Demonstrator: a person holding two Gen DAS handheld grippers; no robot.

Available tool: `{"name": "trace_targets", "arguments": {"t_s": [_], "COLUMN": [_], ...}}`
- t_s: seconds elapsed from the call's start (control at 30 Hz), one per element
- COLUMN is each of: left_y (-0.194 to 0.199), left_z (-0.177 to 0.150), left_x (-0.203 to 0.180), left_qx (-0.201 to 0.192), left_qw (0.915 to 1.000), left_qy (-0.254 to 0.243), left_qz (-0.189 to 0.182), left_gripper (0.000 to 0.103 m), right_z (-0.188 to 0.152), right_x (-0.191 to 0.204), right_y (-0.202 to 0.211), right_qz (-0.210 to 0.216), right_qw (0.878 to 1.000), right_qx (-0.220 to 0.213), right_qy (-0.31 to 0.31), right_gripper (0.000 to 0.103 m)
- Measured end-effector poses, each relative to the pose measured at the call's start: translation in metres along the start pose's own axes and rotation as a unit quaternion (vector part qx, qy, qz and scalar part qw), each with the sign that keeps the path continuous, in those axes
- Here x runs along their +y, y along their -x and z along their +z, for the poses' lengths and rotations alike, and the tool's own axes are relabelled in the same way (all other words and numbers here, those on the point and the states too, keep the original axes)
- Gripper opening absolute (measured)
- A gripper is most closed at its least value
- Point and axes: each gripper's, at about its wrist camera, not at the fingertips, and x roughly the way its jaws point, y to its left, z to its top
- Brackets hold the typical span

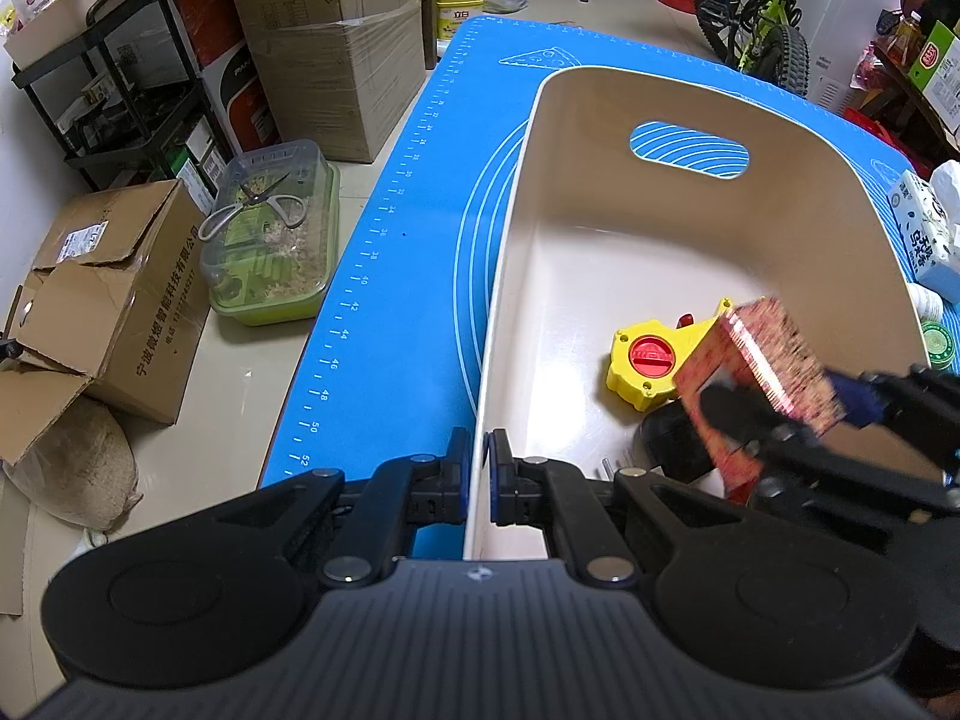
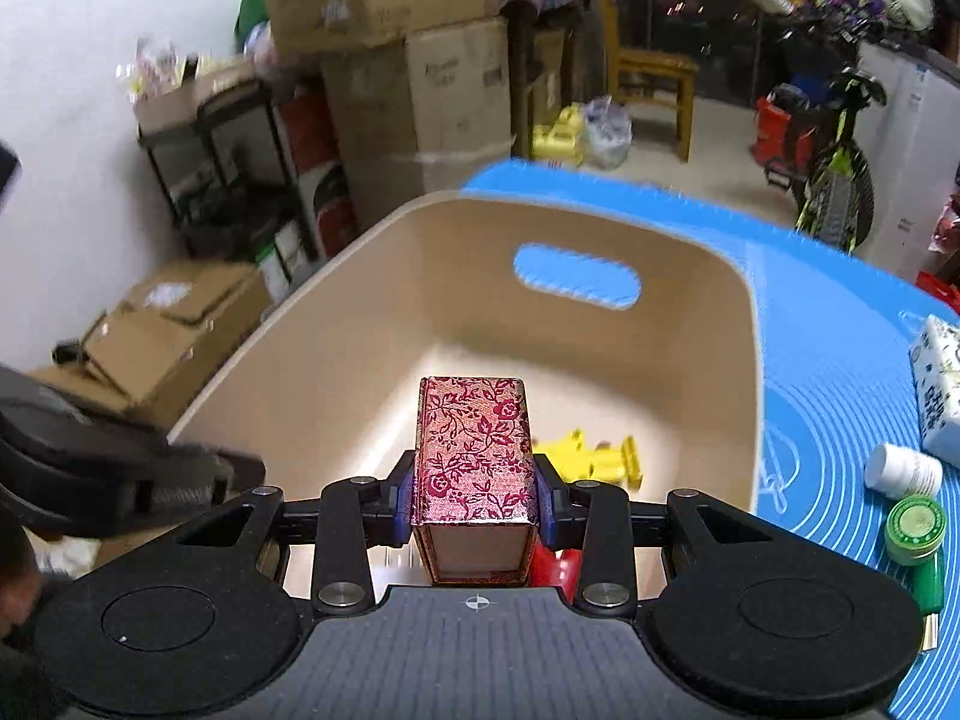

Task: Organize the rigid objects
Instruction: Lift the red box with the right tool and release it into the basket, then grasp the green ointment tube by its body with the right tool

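My left gripper (image 1: pixel 479 483) is clenched on the near rim of the cream bin (image 1: pixel 516 192), one pad outside the wall and one inside, pinching it thin. My right gripper (image 2: pixel 474 501) grasps a floral box (image 2: pixel 474 450), red and pink with a leaf pattern, both blue pads pressed flat to its sides. The box points away from me over the bin's inside; its near end is open-faced or pale, and I cannot make out which. From the left wrist view the same box (image 1: pixel 762 372) looks tilted and blurred, and the right gripper's fingers cover its lower part.

Under the box on the bin floor lies a yellow tape measure (image 1: pixel 645 360) with a red round centre. Beside it sits something black (image 1: pixel 675 450), mostly hidden by the box and the right gripper; I cannot tell what it is. In the right wrist view the tape measure (image 2: pixel 591 456) is a smeared yellow shape, and a red patch below the box is cut off by my own tool.

The bin stands on a blue mat (image 1: pixel 414 240). To its right on the mat lie a white bottle (image 2: pixel 906 471), a green-capped item (image 2: pixel 915 528) partly cut off at the edge, and a patterned carton (image 2: pixel 939 396). The far wall of the bin has a handle slot (image 1: pixel 690 150). Beyond the table, cardboard boxes (image 1: pixel 336 60) and a bicycle (image 1: pixel 762 18) stand on the floor.
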Motion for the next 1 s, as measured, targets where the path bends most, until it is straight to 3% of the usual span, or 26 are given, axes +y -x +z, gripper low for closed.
{"name": "trace_targets", "arguments": {"t_s": [0.13,0.23,0.5,0.6,0.7,1.0], "left_y": [0.0,0.0,0.0,0.0,-0.001,0.0], "left_z": [0.0,0.0,0.001,0.001,0.002,0.001], "left_x": [0.0,0.0,-0.001,-0.001,-0.001,-0.001], "left_qx": [0.0,0.0,0.0,0.0,0.0,0.0], "left_qw": [1.0,1.0,1.0,1.0,1.0,1.0], "left_qy": [0.0,0.0,0.001,0.001,0.002,0.001], "left_qz": [0.0,0.0,0.0,0.001,0.001,0.002], "left_gripper": [0.008,0.008,0.008,0.008,0.008,0.008], "right_z": [-0.003,-0.003,-0.003,-0.001,0.001,-0.004], "right_x": [0.002,-0.003,-0.024,-0.042,-0.066,-0.139], "right_y": [-0.008,0.001,0.035,0.05,0.061,0.075], "right_qz": [-0.005,0.003,-0.001,-0.014,-0.031,-0.099], "right_qw": [1.0,1.0,0.999,0.998,0.995,0.984], "right_qx": [0.026,0.012,-0.036,-0.061,-0.079,-0.109], "right_qy": [0.004,0.0,-0.007,-0.023,-0.045,-0.096], "right_gripper": [0.045,0.05,0.05,0.05,0.069,0.07]}}
